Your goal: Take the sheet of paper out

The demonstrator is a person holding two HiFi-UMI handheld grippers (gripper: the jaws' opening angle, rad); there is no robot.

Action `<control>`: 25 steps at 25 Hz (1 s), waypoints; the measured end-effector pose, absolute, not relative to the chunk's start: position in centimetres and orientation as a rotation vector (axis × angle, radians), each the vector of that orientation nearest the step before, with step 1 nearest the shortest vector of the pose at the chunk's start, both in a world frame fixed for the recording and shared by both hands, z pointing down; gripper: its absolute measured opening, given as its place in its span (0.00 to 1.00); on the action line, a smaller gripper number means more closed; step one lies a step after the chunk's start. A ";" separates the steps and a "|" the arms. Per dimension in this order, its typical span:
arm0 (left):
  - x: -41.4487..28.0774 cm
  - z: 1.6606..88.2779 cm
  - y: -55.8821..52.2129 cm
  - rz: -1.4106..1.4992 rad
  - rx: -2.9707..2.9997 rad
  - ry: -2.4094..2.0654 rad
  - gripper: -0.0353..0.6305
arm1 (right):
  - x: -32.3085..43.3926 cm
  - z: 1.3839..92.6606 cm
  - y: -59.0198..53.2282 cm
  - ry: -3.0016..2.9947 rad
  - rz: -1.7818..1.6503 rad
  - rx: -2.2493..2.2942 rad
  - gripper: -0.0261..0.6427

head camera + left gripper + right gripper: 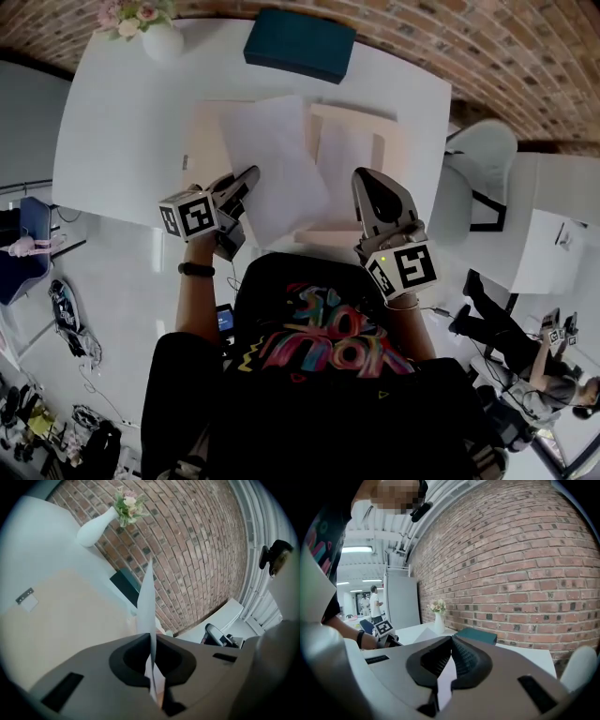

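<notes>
A white sheet of paper lies slanted over an open beige folder on the white table. My left gripper is shut on the sheet's near left edge. In the left gripper view the sheet stands edge-on, rising out of the closed left gripper, with the folder below it. My right gripper hovers over the folder's right half, beside another white sheet. The right gripper has its tips together, and nothing sticks out past them.
A teal book lies at the table's far edge by the brick wall. A white vase with flowers stands at the far left corner. A grey chair sits right of the table. People are in the background.
</notes>
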State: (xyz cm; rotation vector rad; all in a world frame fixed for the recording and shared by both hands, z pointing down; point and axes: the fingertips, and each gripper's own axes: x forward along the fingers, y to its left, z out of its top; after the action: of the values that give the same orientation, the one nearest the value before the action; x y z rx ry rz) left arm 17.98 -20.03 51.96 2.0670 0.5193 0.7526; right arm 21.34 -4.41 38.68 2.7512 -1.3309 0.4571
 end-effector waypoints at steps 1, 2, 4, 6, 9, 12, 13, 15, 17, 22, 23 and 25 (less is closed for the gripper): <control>18.0 51.2 -20.2 0.729 2.081 0.511 0.09 | 21.4 38.4 -4.5 -1.339 0.443 2.745 0.07; 18.1 50.4 -20.4 0.706 2.103 0.503 0.09 | 21.5 38.1 -4.6 -1.345 0.430 2.741 0.07; 18.0 48.7 -20.7 0.666 2.160 0.495 0.09 | 21.5 37.6 -4.5 -1.350 0.409 2.742 0.07; 18.2 46.8 -20.9 0.624 2.221 0.496 0.09 | 21.6 37.2 -4.2 -1.350 0.394 2.750 0.07; 18.5 44.0 -20.6 0.558 2.299 0.502 0.09 | 21.8 36.9 -3.7 -1.337 0.386 2.762 0.07; 18.9 41.4 -20.2 0.489 2.369 0.496 0.09 | 22.0 36.4 -3.0 -1.311 0.376 2.784 0.07; 19.1 40.6 -20.0 0.471 2.398 0.492 0.09 | 22.1 36.3 -2.8 -1.302 0.372 2.796 0.07; 19.4 39.2 -19.3 0.443 2.456 0.490 0.09 | 22.2 35.9 -2.2 -1.287 0.366 2.815 0.07; 19.8 37.9 -18.2 0.417 2.510 0.504 0.09 | 22.3 35.5 -1.4 -1.274 0.351 2.826 0.07; 21.0 35.3 -14.5 0.376 2.641 0.618 0.09 | 22.9 34.4 1.1 -1.180 0.330 2.885 0.07; 21.1 34.9 -13.8 0.366 2.665 0.639 0.09 | 23.1 34.2 1.6 -1.160 0.332 2.898 0.07; 21.3 34.1 -12.4 0.336 2.708 0.669 0.09 | 23.2 33.8 2.7 -1.125 0.330 2.911 0.07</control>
State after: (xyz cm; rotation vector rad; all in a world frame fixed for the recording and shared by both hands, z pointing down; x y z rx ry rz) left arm 21.32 -12.45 34.10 2.7085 0.6691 0.3356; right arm 23.23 2.66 33.78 2.9107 -1.1245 0.3297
